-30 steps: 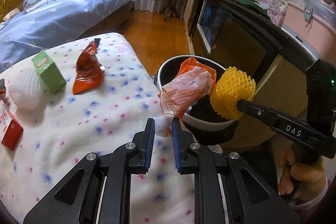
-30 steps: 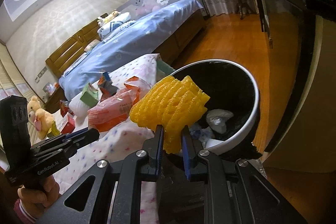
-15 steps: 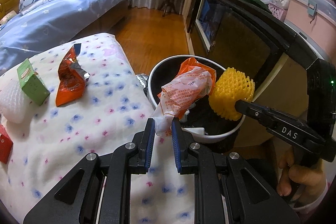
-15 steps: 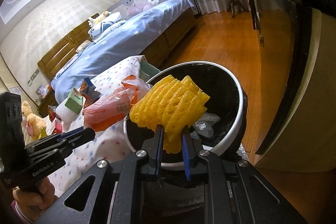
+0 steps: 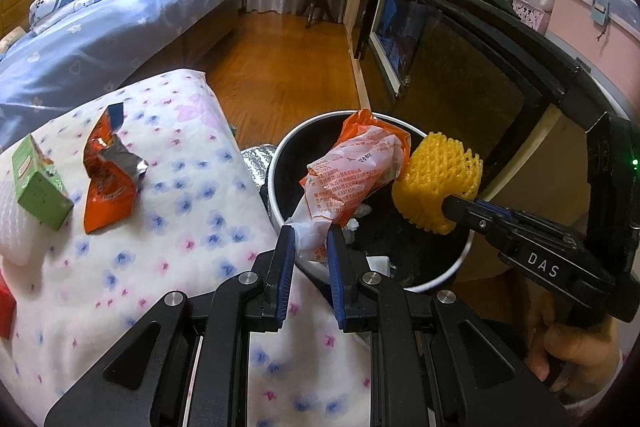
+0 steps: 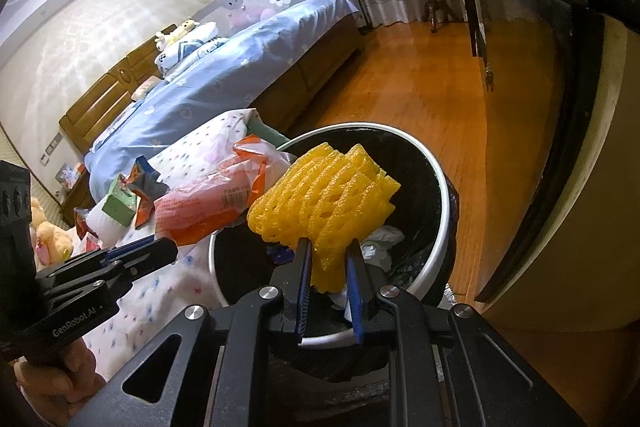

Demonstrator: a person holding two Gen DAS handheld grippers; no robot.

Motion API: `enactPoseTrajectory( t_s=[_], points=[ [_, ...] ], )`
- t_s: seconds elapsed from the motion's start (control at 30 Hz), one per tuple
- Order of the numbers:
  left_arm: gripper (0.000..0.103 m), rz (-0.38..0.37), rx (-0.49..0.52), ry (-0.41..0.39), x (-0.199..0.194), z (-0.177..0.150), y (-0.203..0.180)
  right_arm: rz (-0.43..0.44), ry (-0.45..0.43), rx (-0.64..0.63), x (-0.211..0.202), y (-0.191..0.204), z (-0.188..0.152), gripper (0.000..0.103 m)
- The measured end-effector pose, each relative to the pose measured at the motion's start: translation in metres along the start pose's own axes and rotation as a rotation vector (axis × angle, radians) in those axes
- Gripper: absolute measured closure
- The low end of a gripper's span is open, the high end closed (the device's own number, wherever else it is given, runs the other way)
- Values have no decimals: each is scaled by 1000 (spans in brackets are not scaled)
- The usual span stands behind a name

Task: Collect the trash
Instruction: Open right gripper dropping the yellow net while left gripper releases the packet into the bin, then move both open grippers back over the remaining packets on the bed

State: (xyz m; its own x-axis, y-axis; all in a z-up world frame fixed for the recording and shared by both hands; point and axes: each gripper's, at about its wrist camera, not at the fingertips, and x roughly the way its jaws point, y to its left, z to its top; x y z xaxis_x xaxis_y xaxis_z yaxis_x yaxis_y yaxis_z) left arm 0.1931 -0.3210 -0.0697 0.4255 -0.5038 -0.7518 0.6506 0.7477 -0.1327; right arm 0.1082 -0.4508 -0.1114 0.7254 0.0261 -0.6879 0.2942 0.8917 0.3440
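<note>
- Left wrist view: the left gripper has its fingers pinched on the white tail of an orange-and-white plastic snack bag, which hangs over the near-left part of the round white-rimmed trash bin.
- The bag's bulk is over the black opening but its pinched tail is close to the rim; the release should likely wait until the tail is clear inside the rim, so the bag does not slide back onto the flowered blanket.
- At right, the right gripper holds a yellow foam fruit net touching the bag; letting go one after the other would probably avoid a tangle.
- Left on the blanket: a crumpled orange foil wrapper and a green carton.
- Right wrist view: the right gripper has its fingers clamped on the net's lower end, above the bin, where white scraps already lie.
- The net is light and springy, so a low release well inside the rim seems wise.
- The left gripper sits at near left with the bag.
</note>
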Motion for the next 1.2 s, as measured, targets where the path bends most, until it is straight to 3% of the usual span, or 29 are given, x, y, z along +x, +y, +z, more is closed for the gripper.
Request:
enactPoseTrajectory(
  t_s=[0.4, 0.43, 0.53, 0.67, 0.73, 0.9, 1.2],
  points=[
    [86, -14, 0, 13, 12, 9, -4, -22, 10, 9, 6, -8, 7, 80],
    [84, -15, -6, 14, 12, 9, -3, -23, 11, 11, 7, -9, 7, 78],
    [79, -22, -19, 13, 11, 8, -1, -25, 12, 28, 7, -12, 7, 60],
    [63, -10, -41, 5, 6, 2, 5, -22, 3, 36, 4, -12, 7, 55],
    [61, -6, -55, 4, 2, -2, 8, -15, 4, 42, 3, -12, 6, 53],
    [38, 21, -102, -19, -18, -17, 25, 7, 0, 47, -1, -5, 3, 34],
    [38, 66, -211, -44, -52, -53, 65, 70, -8, -39, -13, 39, -6, 24]
  ],
)
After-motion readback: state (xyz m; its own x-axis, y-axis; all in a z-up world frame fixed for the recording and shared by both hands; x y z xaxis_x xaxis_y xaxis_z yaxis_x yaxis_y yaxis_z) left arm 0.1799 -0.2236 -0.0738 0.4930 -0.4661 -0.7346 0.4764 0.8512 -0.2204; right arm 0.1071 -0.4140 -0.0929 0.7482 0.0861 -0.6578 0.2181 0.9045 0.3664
